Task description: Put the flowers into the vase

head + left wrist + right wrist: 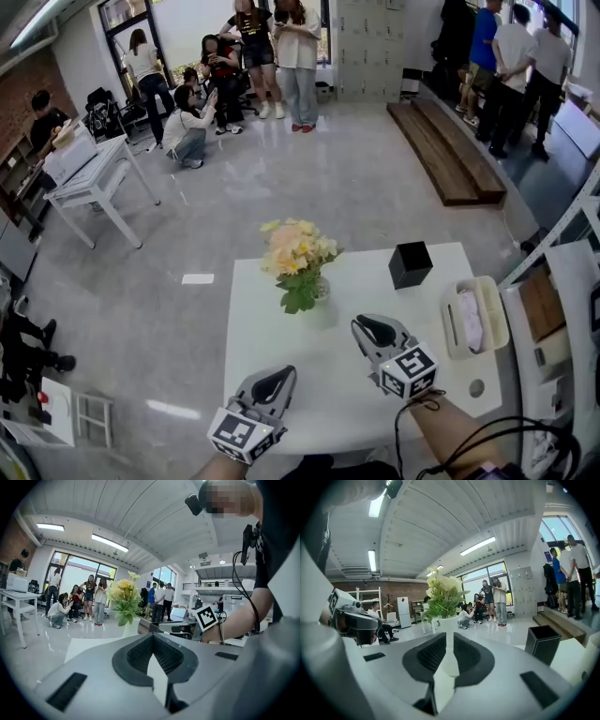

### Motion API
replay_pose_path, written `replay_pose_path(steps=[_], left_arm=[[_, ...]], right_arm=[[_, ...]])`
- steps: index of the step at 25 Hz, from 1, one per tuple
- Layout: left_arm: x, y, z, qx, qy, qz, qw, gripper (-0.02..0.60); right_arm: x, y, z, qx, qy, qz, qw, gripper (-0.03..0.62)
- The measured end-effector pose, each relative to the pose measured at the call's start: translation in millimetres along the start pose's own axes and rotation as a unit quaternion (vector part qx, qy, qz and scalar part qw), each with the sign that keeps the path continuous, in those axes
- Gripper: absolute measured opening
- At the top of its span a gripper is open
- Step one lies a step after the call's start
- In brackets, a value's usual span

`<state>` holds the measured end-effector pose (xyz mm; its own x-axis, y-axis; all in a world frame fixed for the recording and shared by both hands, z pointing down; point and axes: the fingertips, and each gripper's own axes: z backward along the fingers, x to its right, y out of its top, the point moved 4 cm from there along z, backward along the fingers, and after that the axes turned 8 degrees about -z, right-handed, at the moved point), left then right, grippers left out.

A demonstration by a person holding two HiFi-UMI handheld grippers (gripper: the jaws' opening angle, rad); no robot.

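A bunch of pale yellow and peach flowers with green leaves stands in a small white vase on the white table. My left gripper is at the table's near left edge, shut, with nothing in it. My right gripper hovers right of the vase, its jaws a narrow slit apart and empty. In the left gripper view the flowers and vase lie ahead, slightly left of the shut jaws. In the right gripper view the vase and flowers stand straight ahead.
A black open box sits at the table's far right, and a cream tray with folded cloth lies at the right edge. Several people stand and crouch on the grey floor beyond. A white desk stands far left.
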<state>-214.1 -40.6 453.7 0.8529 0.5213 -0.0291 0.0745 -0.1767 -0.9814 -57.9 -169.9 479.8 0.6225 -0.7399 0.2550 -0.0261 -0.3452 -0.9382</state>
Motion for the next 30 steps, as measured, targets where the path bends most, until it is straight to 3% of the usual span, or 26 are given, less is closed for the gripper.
replay_pose_path(steps=[5, 18, 30], left_arm=[[27, 4, 10, 0.004, 0.008, 0.000, 1.0000, 0.005], [128, 9, 42, 0.001, 0.049, 0.049, 0.9976, 0.005], [195, -11, 71, -0.009, 0.074, 0.083, 0.9938, 0.005]], right_arm=[[-17, 0, 46, -0.001, 0.011, 0.003, 1.000, 0.006], [-64, 1, 164, 0.010, 0.060, -0.014, 0.998, 0.005], [-85, -30, 240, -0.011, 0.075, -0.038, 0.996, 0.005]])
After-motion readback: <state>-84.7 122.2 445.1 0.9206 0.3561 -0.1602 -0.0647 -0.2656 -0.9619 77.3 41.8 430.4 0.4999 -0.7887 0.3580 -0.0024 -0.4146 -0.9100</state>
